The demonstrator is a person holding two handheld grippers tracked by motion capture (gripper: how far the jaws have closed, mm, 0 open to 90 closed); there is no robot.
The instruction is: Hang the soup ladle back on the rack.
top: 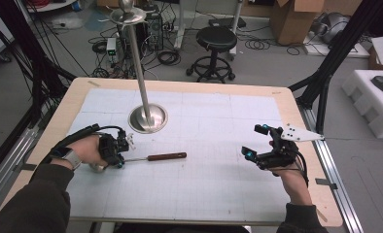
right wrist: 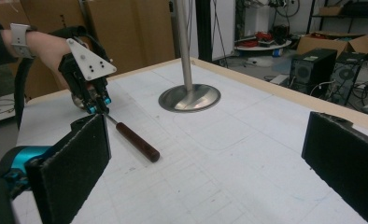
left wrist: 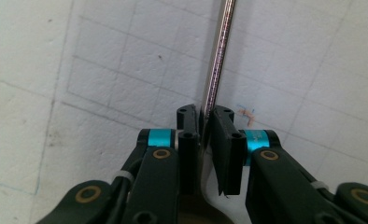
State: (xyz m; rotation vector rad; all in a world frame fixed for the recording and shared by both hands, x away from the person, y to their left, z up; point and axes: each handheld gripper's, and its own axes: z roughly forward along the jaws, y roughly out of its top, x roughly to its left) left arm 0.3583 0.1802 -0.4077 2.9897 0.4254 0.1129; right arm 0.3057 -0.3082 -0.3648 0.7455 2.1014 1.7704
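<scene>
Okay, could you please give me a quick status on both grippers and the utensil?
Left gripper shut on utensil's metal shaft. Right gripper open, empty. Steel stand nearby, not blocking.

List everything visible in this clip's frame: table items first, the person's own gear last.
Ladle: one, steel shaft with dark brown handle, lying on the mat left of centre.
Stand: one, steel pole on a round base, back centre of the mat.
Mat: one, white with a grid, covering the table.
Stool: one, black, on the floor behind.
Cardboard boxes: several, brown, far right.
Left gripper: black, fingers closed on the ladle's shaft.
Right gripper: black, open, at the right.
</scene>
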